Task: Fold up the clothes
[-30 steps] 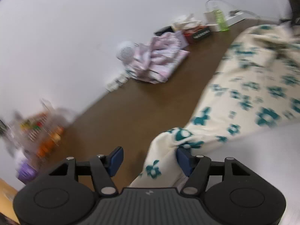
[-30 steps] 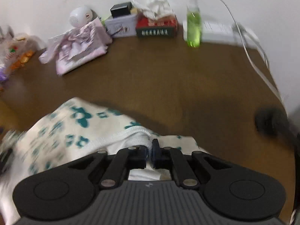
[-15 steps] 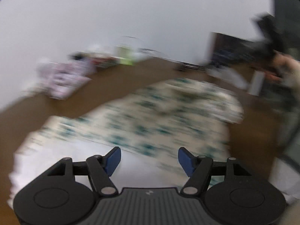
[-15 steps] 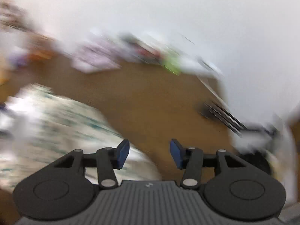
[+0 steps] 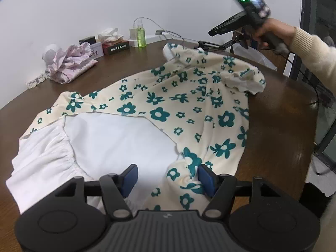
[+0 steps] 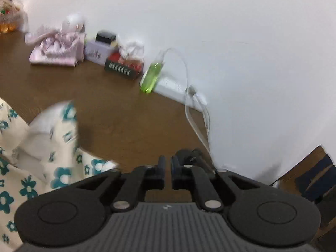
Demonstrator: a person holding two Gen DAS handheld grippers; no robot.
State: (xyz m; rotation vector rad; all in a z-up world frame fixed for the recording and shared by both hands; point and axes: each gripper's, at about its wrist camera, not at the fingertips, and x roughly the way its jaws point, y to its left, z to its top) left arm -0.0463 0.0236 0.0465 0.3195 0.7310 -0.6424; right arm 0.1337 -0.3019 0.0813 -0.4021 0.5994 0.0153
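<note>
Floral dress spread across middle of brown bench, white lining up at near edge. Left tongs spread wide, hem fold lying between, ungripped. Right tongs clenched, empty, raised above far bench edge beside dress.

The left wrist camera is sitting low and close over the floral garment, looking across it toward the green bottle. The right wrist camera is hovering nearer that bottle, facing the wall. Both are sharing the bottle and garment edge.
</note>
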